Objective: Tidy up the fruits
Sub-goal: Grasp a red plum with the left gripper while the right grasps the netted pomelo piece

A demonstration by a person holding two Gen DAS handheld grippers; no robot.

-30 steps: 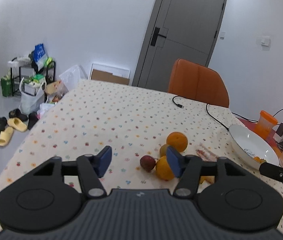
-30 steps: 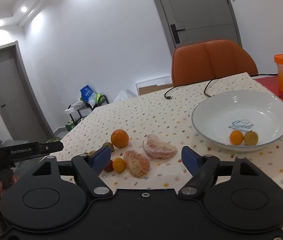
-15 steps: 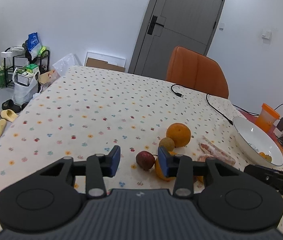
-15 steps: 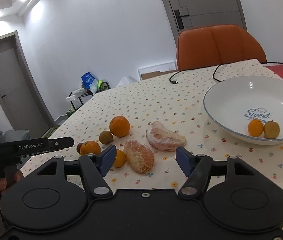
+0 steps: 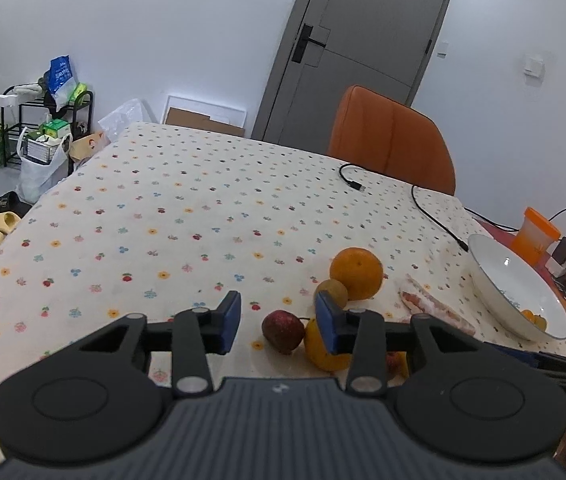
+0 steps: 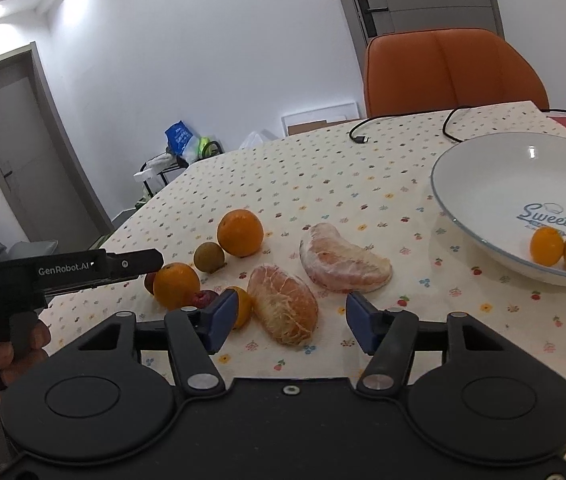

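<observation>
On desk (image 5: 163, 208), from left: left claw (image 5: 277, 322) apart, nothing clamped, red fruit (image 5: 283, 331) seen between pads. Orange (image 6: 240, 233) farther back. Right claw (image 6: 289, 322) apart, jaws just closing, peeled segment (image 6: 283, 309) framed between pads, untouched. Bowl (image 6: 483, 184) at right, two small fruits held inside.

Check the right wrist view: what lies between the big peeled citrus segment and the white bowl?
Nothing: between the peeled segment and the white bowl only bare flowered tablecloth shows in the right wrist view.
</observation>
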